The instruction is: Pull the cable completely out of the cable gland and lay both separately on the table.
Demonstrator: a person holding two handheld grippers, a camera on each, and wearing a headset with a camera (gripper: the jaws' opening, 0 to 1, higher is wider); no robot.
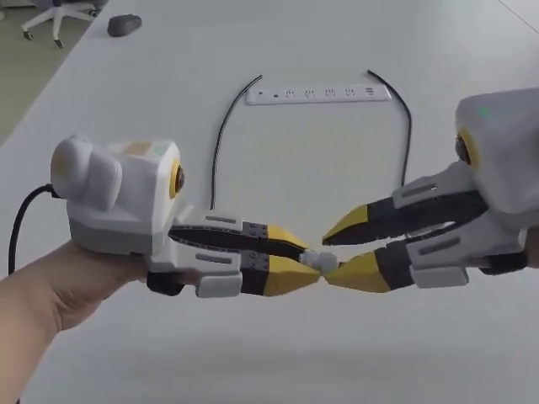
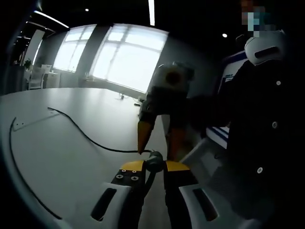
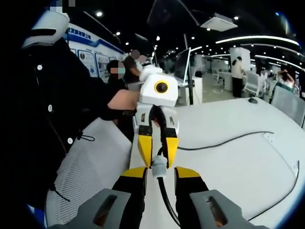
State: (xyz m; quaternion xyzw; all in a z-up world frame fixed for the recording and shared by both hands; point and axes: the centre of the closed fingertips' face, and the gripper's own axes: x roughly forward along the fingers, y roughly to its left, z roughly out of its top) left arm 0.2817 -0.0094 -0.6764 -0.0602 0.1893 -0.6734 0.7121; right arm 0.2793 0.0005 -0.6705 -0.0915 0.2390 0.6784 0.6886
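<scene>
Above the white table (image 1: 295, 353) my two grippers meet tip to tip. A small pale grey cable gland (image 1: 320, 259) sits between them. My left gripper (image 1: 310, 261), held in a hand, is shut on the gland (image 2: 153, 160). Facing it, my right gripper (image 1: 331, 258) stands open, one yellow fingertip above the gland and one below, apart from it. In the right gripper view a black cable (image 3: 164, 195) runs down from the gland (image 3: 158, 167) between my right gripper's (image 3: 159, 172) jaws. A dark stretch of cable (image 2: 148, 183) also lies between my left jaws.
A white power strip (image 1: 318, 93) lies at the far middle of the table, with thin black cables (image 1: 221, 139) curving toward me on both sides. A dark object (image 1: 124, 24) rests at the far left corner, near an office chair (image 1: 59, 13). A person in dark clothes (image 3: 62, 95) stands close.
</scene>
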